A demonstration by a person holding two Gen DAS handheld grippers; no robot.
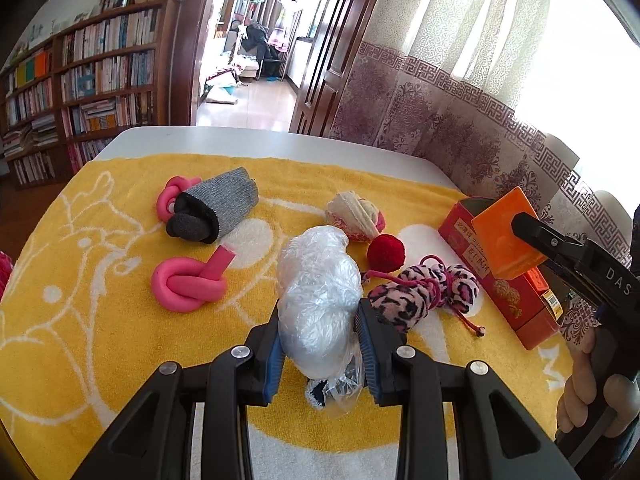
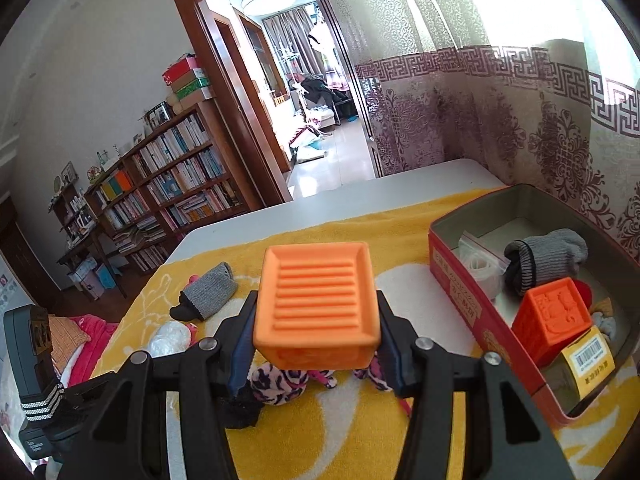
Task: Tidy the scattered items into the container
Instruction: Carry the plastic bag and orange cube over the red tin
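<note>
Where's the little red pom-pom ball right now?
In the left wrist view the red pom-pom ball lies on the yellow towel, right of centre, between the cream-and-pink knitted piece and the leopard-print toy.

Red tin [image 2: 452,276] opens upward; socks [image 2: 548,258] and orange cube [image 2: 554,322] crowd its floor.

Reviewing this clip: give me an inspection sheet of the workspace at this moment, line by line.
Surface: white table covered by a yellow towel.
Job's things: red tin open, holding a grey sock, an orange block, a yellow box.
Clutter: two pink knots, grey sock, red pompom, leopard-print toy, knitted item.
Grippers: left tongs shut on plastic bundle; right tongs shut on orange block.
Cables: nothing seen.
Surroundings: bookshelf, curtains, open doorway.
</note>
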